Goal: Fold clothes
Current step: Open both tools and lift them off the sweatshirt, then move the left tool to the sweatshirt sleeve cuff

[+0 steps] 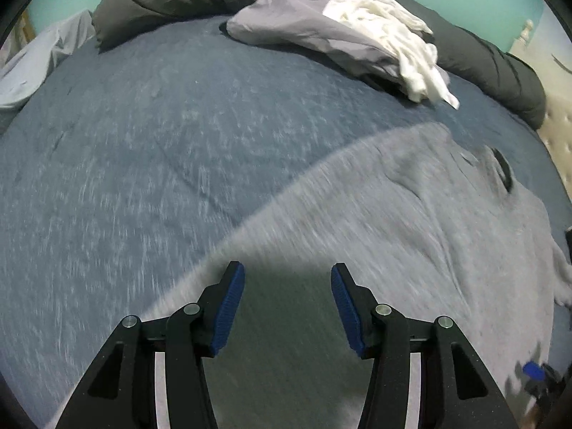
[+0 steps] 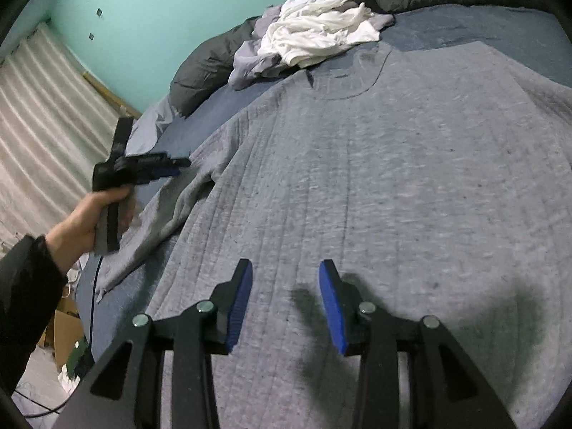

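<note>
Hovering over the grey sweatshirt point(image 2: 375, 164), both hand-held grippers, left point(image 1: 287, 279) and right point(image 2: 286, 275), jaws apart, nothing between; no legible writing.

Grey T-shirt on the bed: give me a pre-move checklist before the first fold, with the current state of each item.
1. Grey T-shirt spread flat on the bed: ok.
2. Left gripper open, nothing between pads: ok.
3. Right gripper open, empty: ok.
4. Left sleeve laid out flat: not ok, bunched.
5. Pile of other clothes clear of the shirt: not ok, reaches the collar.
6. Right sleeve position: cannot tell.
</note>
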{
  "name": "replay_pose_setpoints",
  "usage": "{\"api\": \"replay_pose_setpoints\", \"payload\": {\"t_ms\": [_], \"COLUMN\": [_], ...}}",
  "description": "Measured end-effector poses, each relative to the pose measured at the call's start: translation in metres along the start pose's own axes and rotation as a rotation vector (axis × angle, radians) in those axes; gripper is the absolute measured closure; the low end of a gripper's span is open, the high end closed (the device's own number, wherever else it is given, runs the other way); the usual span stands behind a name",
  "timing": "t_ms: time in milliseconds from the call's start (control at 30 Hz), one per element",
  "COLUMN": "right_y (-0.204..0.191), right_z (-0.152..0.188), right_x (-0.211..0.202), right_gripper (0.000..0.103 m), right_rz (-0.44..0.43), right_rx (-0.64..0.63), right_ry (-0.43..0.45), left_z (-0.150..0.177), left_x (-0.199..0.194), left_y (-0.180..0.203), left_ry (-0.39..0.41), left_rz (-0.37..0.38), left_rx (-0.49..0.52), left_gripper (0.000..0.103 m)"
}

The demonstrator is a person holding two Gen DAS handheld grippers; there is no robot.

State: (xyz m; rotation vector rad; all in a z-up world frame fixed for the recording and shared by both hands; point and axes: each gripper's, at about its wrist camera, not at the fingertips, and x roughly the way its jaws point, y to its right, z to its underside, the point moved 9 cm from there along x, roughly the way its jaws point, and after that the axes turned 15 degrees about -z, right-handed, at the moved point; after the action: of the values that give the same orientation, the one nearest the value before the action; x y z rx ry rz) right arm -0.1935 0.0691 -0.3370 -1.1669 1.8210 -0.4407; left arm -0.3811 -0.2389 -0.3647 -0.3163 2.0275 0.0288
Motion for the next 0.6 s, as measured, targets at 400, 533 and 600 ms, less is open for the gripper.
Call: {"api": "replay_pose_setpoints", "payload": {"t_ms": [400,533,600], "right_y": [0.002,0.003,0.002], "right_z": [-0.001,0.001,0.001], "right_x": [0.008,0.01,0.01], "right_gripper": [0.064,0.064,0.064], "right_rz": [0.001,-0.01,-0.012], "right_rx": [-0.02,-0.007,-0.005], "right_ry": [-0.021,-0.025,-0.026], "left_z": [-0.019,-0.019,-0.021], "left_x": [0.032,0.029,0.024], "left_y": [-0.003,-0.004,-0.004], "left_ry": [0.017,0.031,0.05], "left_rz": [-0.052,-0.051,-0.057], "left_rx": [0.058,0.062,0.074], "left_gripper": [0.072,0.099,0.1]}}
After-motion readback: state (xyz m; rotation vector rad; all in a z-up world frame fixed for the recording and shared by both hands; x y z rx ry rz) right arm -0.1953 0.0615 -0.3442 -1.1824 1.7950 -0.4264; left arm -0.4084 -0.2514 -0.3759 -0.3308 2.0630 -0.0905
